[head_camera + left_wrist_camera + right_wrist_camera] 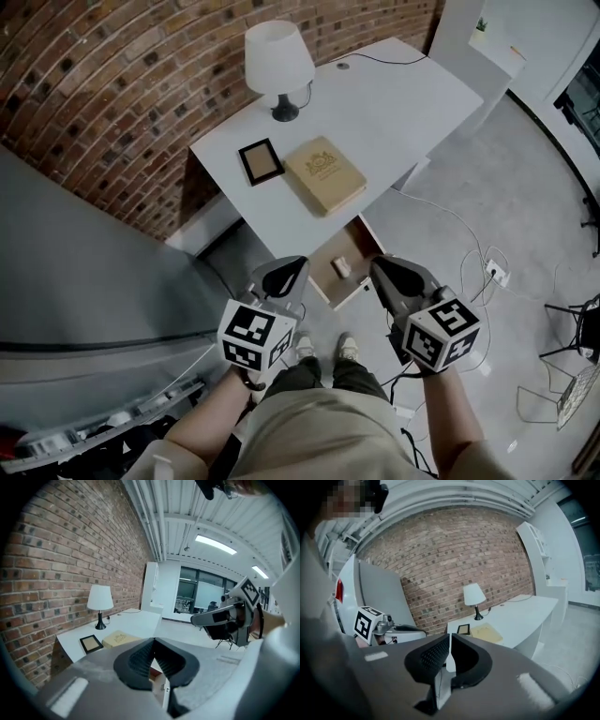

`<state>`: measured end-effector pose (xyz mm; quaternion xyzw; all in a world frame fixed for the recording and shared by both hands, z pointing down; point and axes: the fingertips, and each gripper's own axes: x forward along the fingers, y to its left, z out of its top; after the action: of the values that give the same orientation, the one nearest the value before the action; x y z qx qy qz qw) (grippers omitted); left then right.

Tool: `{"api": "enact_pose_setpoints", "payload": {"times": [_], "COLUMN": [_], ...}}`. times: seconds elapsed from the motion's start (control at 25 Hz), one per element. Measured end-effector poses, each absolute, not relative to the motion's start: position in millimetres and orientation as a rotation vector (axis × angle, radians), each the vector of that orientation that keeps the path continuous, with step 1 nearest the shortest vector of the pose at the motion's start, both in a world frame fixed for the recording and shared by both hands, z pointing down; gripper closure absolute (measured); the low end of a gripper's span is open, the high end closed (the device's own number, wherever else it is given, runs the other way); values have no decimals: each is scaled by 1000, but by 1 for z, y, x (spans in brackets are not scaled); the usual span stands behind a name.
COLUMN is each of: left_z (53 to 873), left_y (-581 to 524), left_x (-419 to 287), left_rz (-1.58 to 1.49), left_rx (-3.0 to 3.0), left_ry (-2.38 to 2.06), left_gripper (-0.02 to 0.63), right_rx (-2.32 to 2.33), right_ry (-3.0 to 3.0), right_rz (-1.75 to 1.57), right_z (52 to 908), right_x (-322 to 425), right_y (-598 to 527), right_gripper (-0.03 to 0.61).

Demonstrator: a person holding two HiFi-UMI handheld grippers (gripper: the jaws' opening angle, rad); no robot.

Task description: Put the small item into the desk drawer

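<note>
The desk drawer [322, 278] stands pulled out under the white desk [403, 103]. A small pale item [341, 267] lies inside it. Both grippers are held high above the floor in front of the drawer, close to the head camera. My left gripper [287, 276] is left of the drawer, its jaws meeting at the tips [153, 640] with nothing between them. To the drawer's right is my right gripper [386, 275], whose jaws stand together [450, 638], also empty. Each gripper shows in the other's view: the right gripper [193, 619] and the left gripper [423, 632].
On the desk stand a white lamp [278, 58], a small dark picture frame [260, 161] and a tan book [324, 174]. A brick wall [94, 84] runs behind. A power strip with cables [494, 272] lies on the floor at the right, near a chair [574, 330]. A grey panel [84, 272] rises at the left.
</note>
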<state>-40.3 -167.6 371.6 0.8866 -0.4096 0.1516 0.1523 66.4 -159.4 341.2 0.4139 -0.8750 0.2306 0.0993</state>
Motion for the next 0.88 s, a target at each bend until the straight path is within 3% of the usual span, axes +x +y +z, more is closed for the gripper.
{"api": "enact_pose_setpoints", "payload": {"times": [0.44,0.88], "left_z": [233,182], "left_y": [-150,-142], "left_x": [-43,-64], "left_rz": [287,200], "left_rx": [2786,2827], "left_ry": [-1270,-1377], "left_gripper": [611,612], "right_rx": [1307,1320], "right_ry": [-2761,-2911], "right_rz": [206,160], "right_z": [198,142], "right_x": [50,36], "right_y": [-130,-113], "right_gripper": [574,575]}}
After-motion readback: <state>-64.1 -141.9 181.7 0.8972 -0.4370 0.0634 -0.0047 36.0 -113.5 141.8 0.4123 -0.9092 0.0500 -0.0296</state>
